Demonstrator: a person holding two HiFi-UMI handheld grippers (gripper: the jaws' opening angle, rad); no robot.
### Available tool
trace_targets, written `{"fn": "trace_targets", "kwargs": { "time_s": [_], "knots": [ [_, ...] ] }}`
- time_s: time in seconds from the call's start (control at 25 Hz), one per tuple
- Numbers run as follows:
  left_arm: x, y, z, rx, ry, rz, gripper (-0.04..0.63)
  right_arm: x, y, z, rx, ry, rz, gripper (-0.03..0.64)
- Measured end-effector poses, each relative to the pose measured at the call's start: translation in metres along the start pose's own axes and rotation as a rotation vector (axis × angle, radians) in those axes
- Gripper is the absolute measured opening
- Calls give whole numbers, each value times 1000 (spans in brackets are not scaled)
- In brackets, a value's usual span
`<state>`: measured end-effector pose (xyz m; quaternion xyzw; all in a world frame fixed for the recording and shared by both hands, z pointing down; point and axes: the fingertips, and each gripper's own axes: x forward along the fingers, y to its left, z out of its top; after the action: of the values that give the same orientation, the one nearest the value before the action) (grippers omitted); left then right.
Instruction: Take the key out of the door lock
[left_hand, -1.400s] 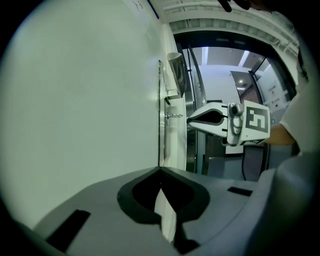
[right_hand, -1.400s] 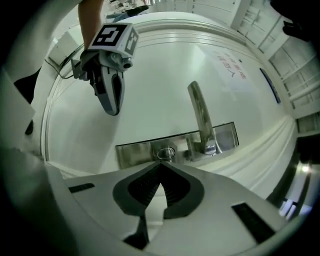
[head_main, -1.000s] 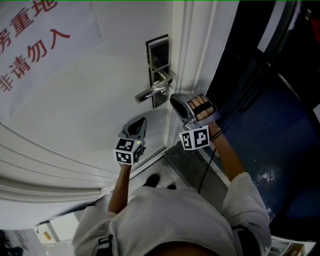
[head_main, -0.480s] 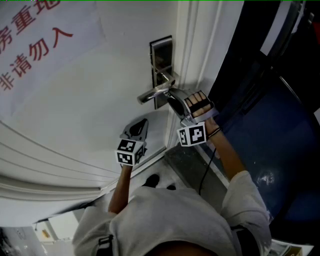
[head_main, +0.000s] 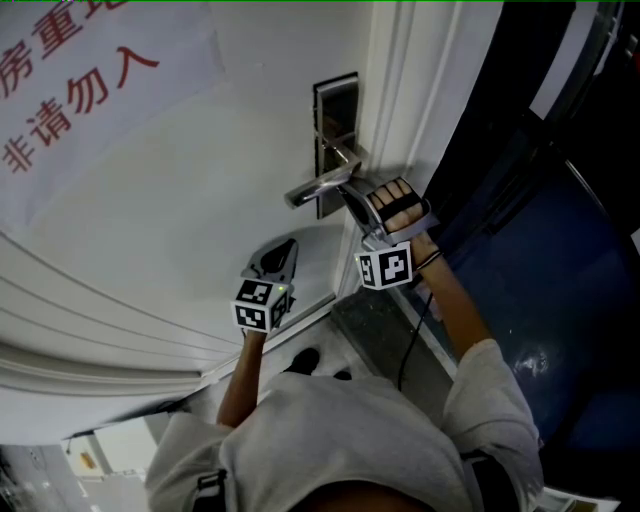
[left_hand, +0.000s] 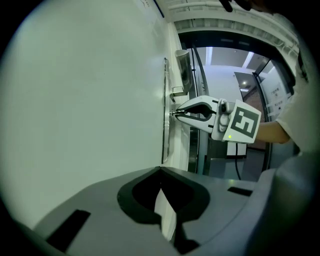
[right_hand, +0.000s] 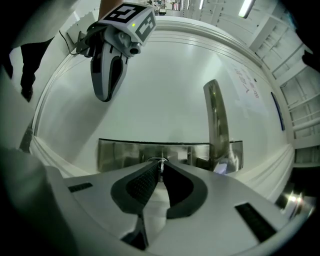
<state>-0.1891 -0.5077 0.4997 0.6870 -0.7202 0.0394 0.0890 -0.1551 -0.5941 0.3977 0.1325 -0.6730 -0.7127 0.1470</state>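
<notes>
1. Closing the ribbed black fingers of the right gripper (right_hand: 161, 166) on a small, thin metal key (right_hand: 159, 161) seated in the brushed-steel lock plate (right_hand: 125, 155).
2. Just beside, a flat polished lever handle (right_hand: 218, 117).
3. Held near the smooth white door (head_main: 200, 200), the left gripper (left_hand: 161, 171), with fingers pressed together, empty.

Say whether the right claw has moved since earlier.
Yes: the right claw went up to the lock plate; its jaws are closing on the key.
</notes>
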Motion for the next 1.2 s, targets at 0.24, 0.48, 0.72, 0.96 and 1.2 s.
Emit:
{"fn": "trace_targets", "kwargs": {
  "time_s": [0.24, 0.48, 0.72, 0.96, 1.2],
  "knots": [
    [2, -1, 1, 1, -3, -4, 18, 2, -2, 0, -21, 5, -17, 32],
    [6, -5, 1, 2, 1, -12, 18, 2, -2, 1, -2, 10, -8, 31],
    [9, -6, 3, -1, -7, -14, 18, 0, -1, 0, -16, 16, -9, 29],
    [13, -14, 2, -1, -6, -28, 18, -10, -3, 0, -6, 12, -14, 29],
    [16, -20, 5, 8, -7, -39, 18, -25, -2, 0, 21, 3, -19, 29]
  ]
}}
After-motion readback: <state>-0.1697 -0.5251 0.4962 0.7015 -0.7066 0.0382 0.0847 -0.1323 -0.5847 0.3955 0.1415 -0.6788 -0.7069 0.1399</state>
